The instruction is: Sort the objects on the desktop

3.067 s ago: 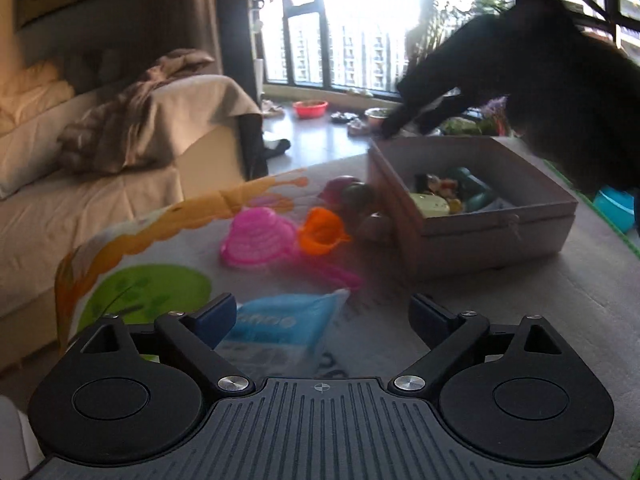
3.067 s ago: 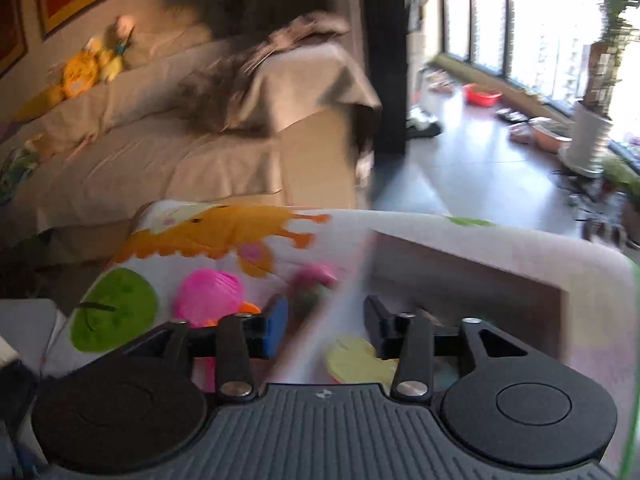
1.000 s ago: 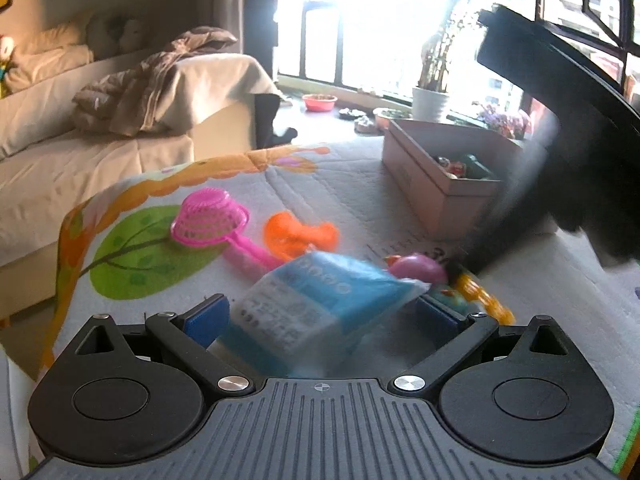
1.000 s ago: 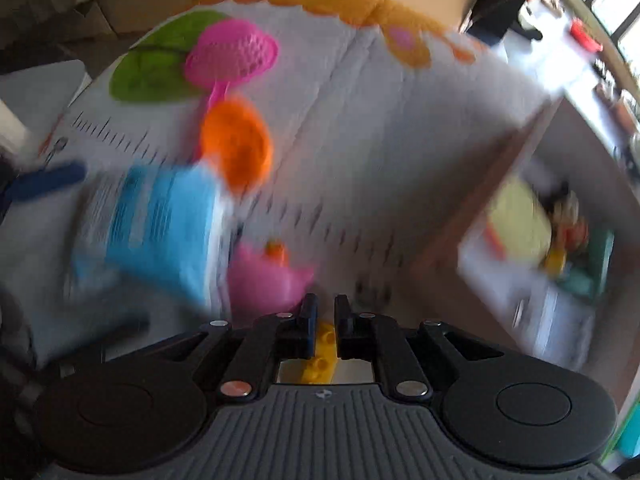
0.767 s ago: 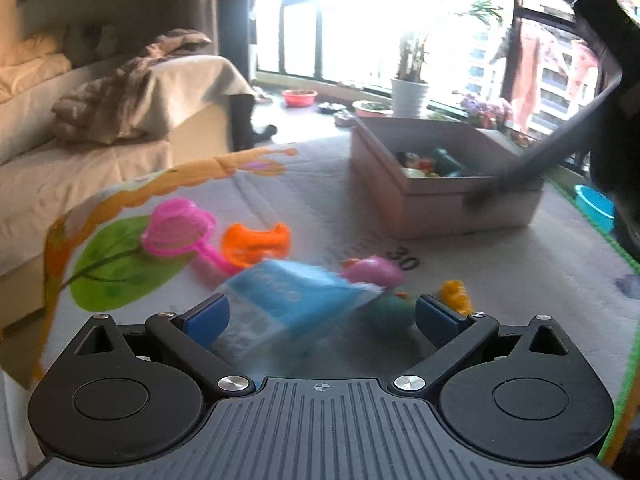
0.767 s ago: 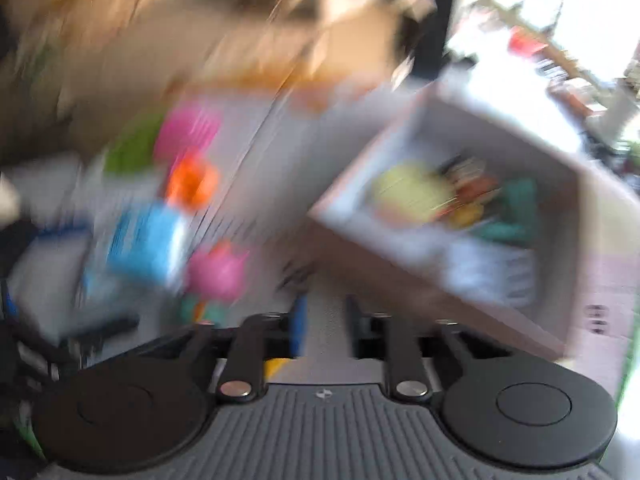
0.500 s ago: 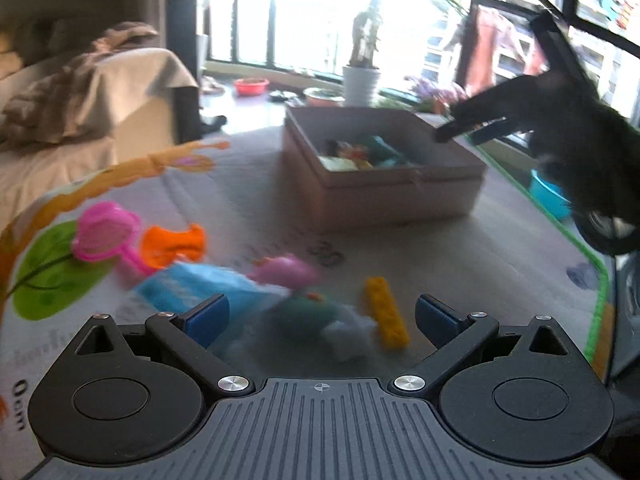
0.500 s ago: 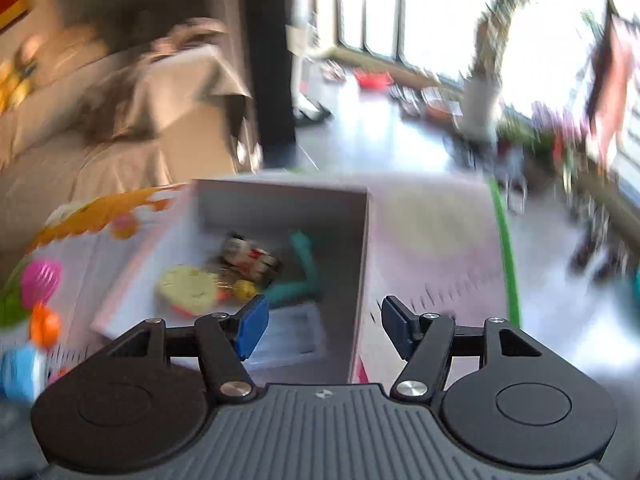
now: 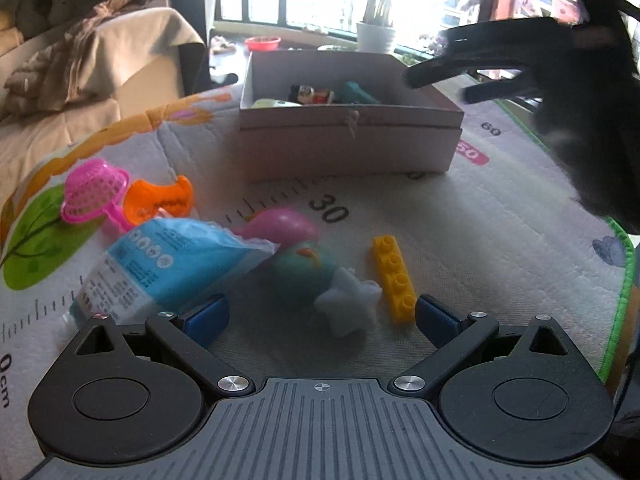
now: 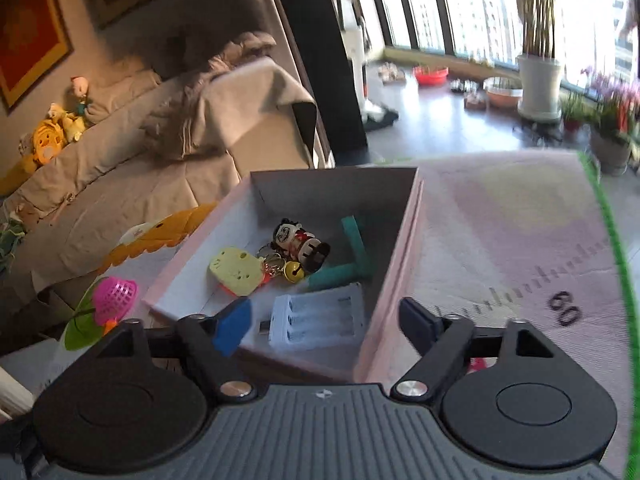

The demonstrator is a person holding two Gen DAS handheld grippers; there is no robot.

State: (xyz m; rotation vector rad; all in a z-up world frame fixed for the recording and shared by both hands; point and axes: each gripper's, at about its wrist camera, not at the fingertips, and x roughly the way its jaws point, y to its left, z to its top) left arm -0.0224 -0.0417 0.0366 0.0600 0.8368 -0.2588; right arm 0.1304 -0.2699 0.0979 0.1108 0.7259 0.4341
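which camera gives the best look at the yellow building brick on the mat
The left wrist view. The yellow building brick lies in full sight on the mat, just ahead of the open left gripper. The right wrist view looks into the box and does not show the brick.

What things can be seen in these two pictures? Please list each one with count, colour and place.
box: one, pinkish white, far side of the mat
figurine: one, black, white and red, in the box
battery case: one, white, in the box
yellow brick: one, on the mat
tissue pack: one, blue, on the mat
pink sieve: one, on the mat
mat: one, white with prints
left gripper: open, above the mat
right gripper: open, above the box
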